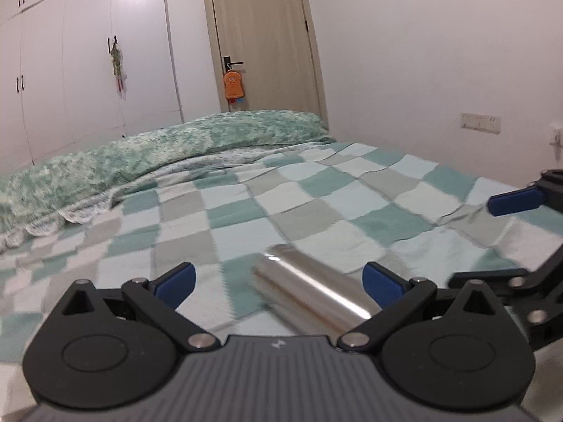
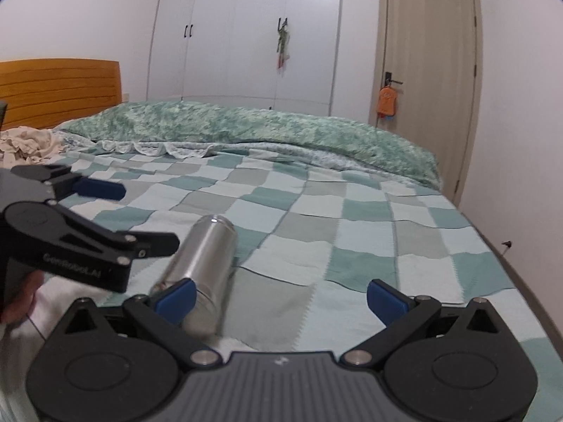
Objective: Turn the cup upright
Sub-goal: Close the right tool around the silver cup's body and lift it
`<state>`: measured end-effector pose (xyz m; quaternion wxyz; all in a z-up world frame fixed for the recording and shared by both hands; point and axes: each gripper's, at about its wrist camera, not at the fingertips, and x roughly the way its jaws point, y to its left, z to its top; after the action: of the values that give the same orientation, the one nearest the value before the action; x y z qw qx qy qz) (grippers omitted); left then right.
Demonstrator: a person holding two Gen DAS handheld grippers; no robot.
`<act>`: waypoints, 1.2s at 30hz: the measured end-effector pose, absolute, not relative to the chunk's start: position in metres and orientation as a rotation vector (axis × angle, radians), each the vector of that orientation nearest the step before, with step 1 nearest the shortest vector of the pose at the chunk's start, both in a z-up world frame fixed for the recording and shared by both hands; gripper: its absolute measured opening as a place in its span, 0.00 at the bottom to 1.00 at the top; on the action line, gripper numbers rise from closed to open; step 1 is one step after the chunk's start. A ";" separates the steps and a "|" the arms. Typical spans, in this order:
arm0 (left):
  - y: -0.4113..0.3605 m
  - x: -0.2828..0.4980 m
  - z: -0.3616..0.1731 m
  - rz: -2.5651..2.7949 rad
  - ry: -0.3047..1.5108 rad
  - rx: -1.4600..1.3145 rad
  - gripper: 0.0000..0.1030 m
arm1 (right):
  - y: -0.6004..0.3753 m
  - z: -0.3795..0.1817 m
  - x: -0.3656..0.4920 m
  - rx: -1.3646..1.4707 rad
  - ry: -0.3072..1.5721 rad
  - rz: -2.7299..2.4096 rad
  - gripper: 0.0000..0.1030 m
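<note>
A stainless steel cup (image 1: 309, 292) lies on its side on the checked bedspread (image 1: 316, 204). In the left wrist view it lies between my open left gripper's (image 1: 279, 281) blue fingertips, nearer the right one. In the right wrist view the cup (image 2: 204, 267) lies at the left, just behind the left blue fingertip (image 2: 176, 297) of my open right gripper (image 2: 281, 299). The left gripper (image 2: 137, 218) shows there too, open, beside the cup. The right gripper's blue fingertip (image 1: 517, 202) shows at the right edge of the left wrist view.
A rumpled green quilt (image 2: 264, 130) lies across the far side of the bed. A wooden headboard (image 2: 59, 88) and crumpled cloth (image 2: 24, 144) are at the left. White wardrobes (image 2: 246, 35) and a door (image 2: 425, 70) stand behind. The bed edge (image 2: 499, 246) runs at the right.
</note>
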<state>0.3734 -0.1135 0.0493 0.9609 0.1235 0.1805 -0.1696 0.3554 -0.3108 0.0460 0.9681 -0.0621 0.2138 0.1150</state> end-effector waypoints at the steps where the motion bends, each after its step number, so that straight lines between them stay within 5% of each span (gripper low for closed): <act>1: -0.108 0.380 0.050 -0.344 0.364 0.264 1.00 | -0.307 0.046 0.360 -0.123 0.436 0.241 1.00; 20: -0.035 0.445 0.028 -0.485 0.641 0.304 1.00 | -0.220 0.019 0.451 -0.167 0.707 0.240 0.98; 24: -0.035 0.446 0.022 -0.480 0.674 0.330 1.00 | -0.216 0.008 0.463 -0.138 0.795 0.239 0.76; 25: -0.036 0.445 0.022 -0.486 0.673 0.339 1.00 | -0.216 0.006 0.466 -0.121 0.815 0.255 0.59; 36: -0.047 0.438 0.022 -0.527 0.653 0.390 1.00 | -0.229 0.016 0.451 -0.038 0.776 0.258 0.59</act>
<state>0.4379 -0.0467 0.0218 0.8949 0.1881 0.3150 -0.2540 0.4506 -0.2287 0.0163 0.9173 -0.0186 0.3775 0.1256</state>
